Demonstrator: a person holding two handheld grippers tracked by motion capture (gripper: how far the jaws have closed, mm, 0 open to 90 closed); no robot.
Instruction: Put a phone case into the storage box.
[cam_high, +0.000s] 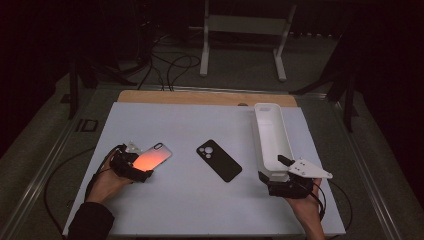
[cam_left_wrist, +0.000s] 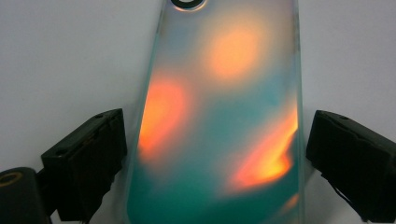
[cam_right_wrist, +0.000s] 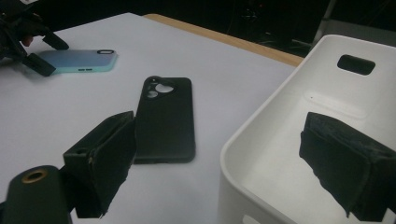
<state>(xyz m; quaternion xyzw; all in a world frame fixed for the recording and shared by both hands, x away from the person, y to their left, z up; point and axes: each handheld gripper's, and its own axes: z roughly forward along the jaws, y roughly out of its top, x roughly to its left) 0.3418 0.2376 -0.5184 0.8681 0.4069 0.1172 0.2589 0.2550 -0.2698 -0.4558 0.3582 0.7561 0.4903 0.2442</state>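
An iridescent phone case (cam_high: 156, 157) glowing orange and teal lies flat on the white table top (cam_high: 190, 210) at the left. My left gripper (cam_high: 141, 163) has its jaws on either side of the case's near end (cam_left_wrist: 219, 140), with a thin gap showing at each pad, so it is open. A black phone case (cam_high: 219, 160) lies camera holes up in the middle. My right gripper (cam_high: 274, 170) stands open astride the near wall of the long white bin (cam_high: 272, 131): one jaw hangs inside the bin (cam_right_wrist: 280, 154), the other outside, beside the black case (cam_right_wrist: 167, 119).
The bin runs lengthwise along the table's right side and holds nothing I can see. A wooden strip (cam_high: 200, 96) edges the far side. Beyond it are cables and a white stand's legs (cam_high: 242, 45) on the dark floor.
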